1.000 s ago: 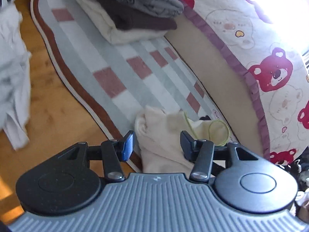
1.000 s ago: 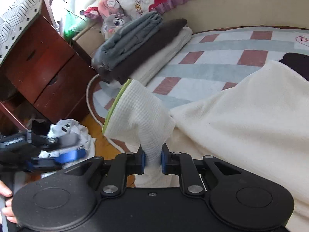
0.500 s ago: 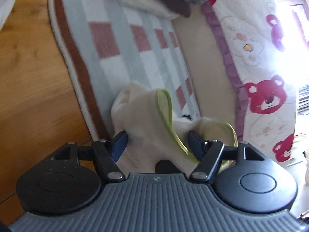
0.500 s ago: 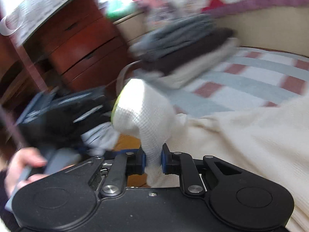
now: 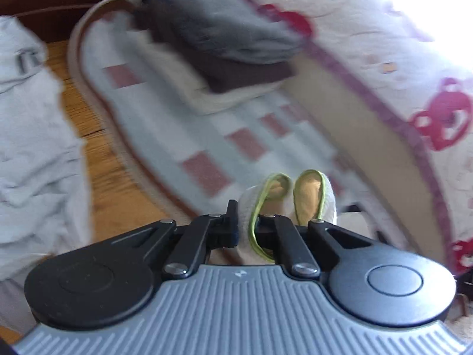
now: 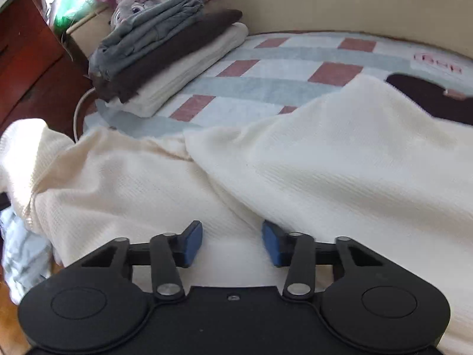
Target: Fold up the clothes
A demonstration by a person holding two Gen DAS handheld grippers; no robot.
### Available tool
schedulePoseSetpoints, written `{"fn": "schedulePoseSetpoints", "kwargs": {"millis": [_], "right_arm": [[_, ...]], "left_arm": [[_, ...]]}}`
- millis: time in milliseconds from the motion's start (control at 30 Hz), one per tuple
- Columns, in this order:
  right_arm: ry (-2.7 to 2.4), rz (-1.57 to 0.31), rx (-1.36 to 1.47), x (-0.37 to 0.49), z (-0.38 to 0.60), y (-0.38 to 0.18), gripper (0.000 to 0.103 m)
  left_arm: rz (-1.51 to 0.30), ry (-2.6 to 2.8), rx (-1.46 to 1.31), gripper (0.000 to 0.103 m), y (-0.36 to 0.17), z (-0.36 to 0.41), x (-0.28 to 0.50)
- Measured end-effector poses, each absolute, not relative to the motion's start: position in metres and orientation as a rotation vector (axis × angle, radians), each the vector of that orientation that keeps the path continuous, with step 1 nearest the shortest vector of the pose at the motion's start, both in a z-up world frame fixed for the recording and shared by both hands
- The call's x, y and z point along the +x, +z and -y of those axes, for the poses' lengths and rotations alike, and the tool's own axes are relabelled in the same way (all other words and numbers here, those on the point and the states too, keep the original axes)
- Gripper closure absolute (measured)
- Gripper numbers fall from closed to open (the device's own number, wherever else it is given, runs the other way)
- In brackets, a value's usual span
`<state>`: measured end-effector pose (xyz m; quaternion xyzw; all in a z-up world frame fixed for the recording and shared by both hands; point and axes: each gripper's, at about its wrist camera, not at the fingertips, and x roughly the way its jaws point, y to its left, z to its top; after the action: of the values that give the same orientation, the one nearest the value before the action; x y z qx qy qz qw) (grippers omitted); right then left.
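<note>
A cream knit garment (image 6: 325,162) with green-trimmed cuffs lies spread over the checked rug (image 6: 266,82). In the left wrist view my left gripper (image 5: 246,224) is shut on one green-edged cuff of this cream garment (image 5: 313,198), which is bunched up between the fingers just above the rug (image 5: 165,124). My right gripper (image 6: 232,242) hovers low over the garment's body; its jaws are opening, and the cloth lies under them with the blue pads clear of it.
A stack of folded clothes (image 6: 165,59), grey on brown on cream, sits at the rug's far end (image 5: 230,47). A bear-print quilt (image 5: 414,88) hangs on the right. Pale crumpled laundry (image 5: 26,118) lies on the wooden floor. Red-brown drawers (image 6: 26,59) stand at left.
My left gripper closed on the green-trimmed cuff. My right gripper let go of the sleeve it held upright and sank toward the garment's body, its jaws parting.
</note>
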<state>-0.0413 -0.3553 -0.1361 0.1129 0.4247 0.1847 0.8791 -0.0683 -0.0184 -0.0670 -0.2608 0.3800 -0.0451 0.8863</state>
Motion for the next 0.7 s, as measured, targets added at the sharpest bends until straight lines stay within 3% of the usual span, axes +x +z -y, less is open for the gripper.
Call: {"fn": "schedulePoseSetpoints", "kwargs": {"millis": [100,167,300,367,433,533,700], "right_arm": [[0.383,-0.881,0.180,-0.042,0.348,-0.136,0.056],[0.383,-0.879,0.133,-0.045,0.342,-0.134,0.055],[0.378,-0.858,0.055,-0.055,0.334,-0.122,0.051],[0.459,-0.817,0.034,-0.070,0.326,-0.110,0.051],[0.543,-0.789,-0.003,-0.080,0.314,-0.103,0.049],[0.579,-0.800,-0.056,-0.083,0.300,-0.109,0.048],[0.575,-0.852,-0.050,-0.078,0.293,-0.122,0.048]], "left_arm": [[-0.877,-0.023,-0.573,0.099,-0.100,0.001,-0.061],[-0.871,0.095,-0.477,0.094,-0.109,-0.006,-0.063],[-0.863,0.076,-0.637,0.090,-0.115,-0.029,-0.080],[-0.826,0.060,-0.613,0.081,-0.108,-0.029,-0.093],[-0.747,0.045,-0.586,0.058,-0.099,-0.026,-0.108],[-0.691,-0.096,-0.601,0.049,-0.099,-0.016,-0.118],[-0.825,-0.180,-0.424,0.026,-0.123,0.033,-0.090]]}}
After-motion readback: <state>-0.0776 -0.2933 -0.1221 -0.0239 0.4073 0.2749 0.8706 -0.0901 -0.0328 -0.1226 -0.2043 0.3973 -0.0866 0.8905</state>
